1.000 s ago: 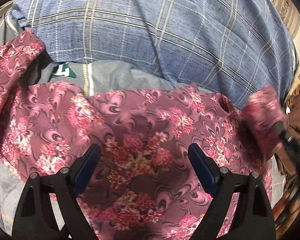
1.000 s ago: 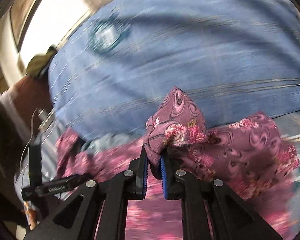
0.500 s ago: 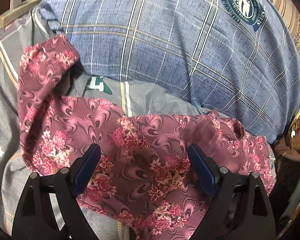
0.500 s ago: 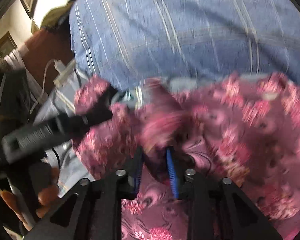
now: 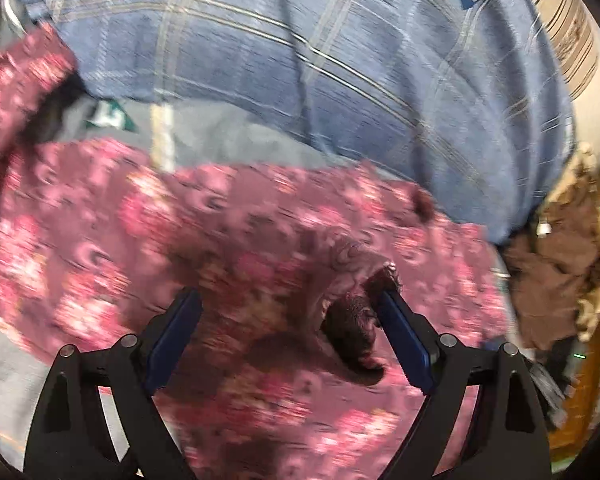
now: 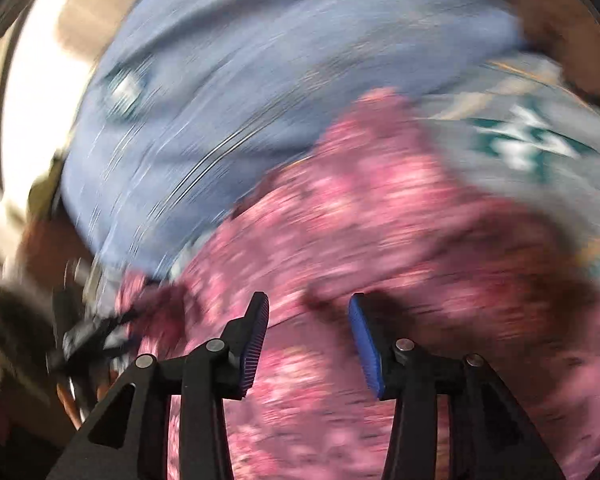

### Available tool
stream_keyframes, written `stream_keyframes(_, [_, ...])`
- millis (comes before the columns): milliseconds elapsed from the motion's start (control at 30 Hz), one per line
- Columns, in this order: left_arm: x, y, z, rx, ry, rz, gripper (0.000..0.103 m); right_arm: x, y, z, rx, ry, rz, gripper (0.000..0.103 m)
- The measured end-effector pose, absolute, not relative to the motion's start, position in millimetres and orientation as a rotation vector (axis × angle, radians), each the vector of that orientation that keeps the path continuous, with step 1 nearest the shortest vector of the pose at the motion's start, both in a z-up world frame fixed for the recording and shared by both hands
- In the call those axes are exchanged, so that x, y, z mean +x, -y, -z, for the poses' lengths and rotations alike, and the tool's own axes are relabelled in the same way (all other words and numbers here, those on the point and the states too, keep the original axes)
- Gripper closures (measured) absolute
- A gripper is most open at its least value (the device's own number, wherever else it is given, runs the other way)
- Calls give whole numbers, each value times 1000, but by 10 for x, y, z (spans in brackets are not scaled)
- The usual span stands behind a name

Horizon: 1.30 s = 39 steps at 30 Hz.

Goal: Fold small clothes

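A maroon garment with pink flowers (image 5: 228, 240) lies spread on grey bedding, blurred by motion. One corner is folded over its middle (image 5: 352, 268), near my left gripper's right finger. My left gripper (image 5: 290, 320) is open, hovering over the garment with nothing between the jaws. In the right wrist view the same garment (image 6: 380, 220) fills the lower half. My right gripper (image 6: 308, 328) is open and empty above it. The left gripper shows as a dark blur (image 6: 88, 332) at the lower left.
A large blue plaid pillow (image 5: 320, 80) with a round badge lies just behind the garment; it also shows in the right wrist view (image 6: 220, 100). Grey bedding (image 5: 228, 136) with a green logo lies under the garment. Brown clothes (image 5: 560, 272) are heaped at the right.
My right gripper has opened and let go of the garment corner, which now lies folded over the middle. Both grippers are moving; the views are blurred.
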<state>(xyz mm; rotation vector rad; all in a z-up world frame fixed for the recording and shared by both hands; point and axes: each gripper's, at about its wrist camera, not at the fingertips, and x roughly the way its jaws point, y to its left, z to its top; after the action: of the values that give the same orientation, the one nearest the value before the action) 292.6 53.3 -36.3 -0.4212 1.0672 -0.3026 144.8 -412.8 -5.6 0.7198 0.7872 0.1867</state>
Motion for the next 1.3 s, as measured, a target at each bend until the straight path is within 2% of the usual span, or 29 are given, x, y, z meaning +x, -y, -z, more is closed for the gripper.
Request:
stream_keyframes(167, [2946, -453, 432, -439, -1084, 292, 13, 1622, 4520, 240, 893, -727, -120, 60])
stream_keyframes(267, [2901, -503, 306, -484, -1022, 287, 13, 1712, 4703, 183, 929, -683, -123, 99])
stream_keyframes(300, [2874, -530, 246, -486, -992, 283, 13, 1687, 4754, 99, 922, -632, -124, 99])
stream_keyframes(400, [2855, -547, 200, -434, -962, 227, 13, 1692, 4909, 20, 828, -613, -50, 99])
stream_keyframes(567, [2954, -271, 504, -387, -1102, 293, 13, 1721, 4948, 264, 768, -716, 16, 98])
stream_keyframes(600, [2956, -204, 535, -347, -1115, 283, 13, 1680, 4940, 249, 773, -712, 18, 93])
stream_keyframes(733, [2944, 75, 640, -60, -1136, 133, 13, 1444, 4867, 95, 810, -714, -2, 90])
stream_keyframes(833, [2856, 46, 435, -152, -1059, 191, 13, 1295, 4667, -205, 769, -634, -75, 90])
stream_keyframes(867, [2820, 35, 344, -175, -1017, 204, 13, 1326, 4596, -301, 727, -613, -96, 87])
stream_keyframes(967, [2789, 100, 318, -118, -966, 173, 13, 1589, 4403, -448, 602, -592, -133, 69])
stream_keyframes(1100, [2907, 167, 709, -62, -1107, 130, 10, 1937, 4424, -161, 617, -682, -67, 69])
stream_keyframes(1167, [2896, 237, 676, -15, -1071, 112, 9, 2025, 4462, 123, 624, -773, -15, 73])
stream_keyframes(1233, [2900, 258, 661, -8, -1078, 121, 9, 1955, 4467, 181, 611, -730, -19, 76])
stream_keyframes(1267, [2896, 234, 644, -20, -1075, 126, 9, 1928, 4430, 137, 582, -737, -5, 75])
stream_keyframes(1300, [2898, 191, 615, -43, -1073, 131, 9, 1892, 4371, 86, 551, -729, -10, 69])
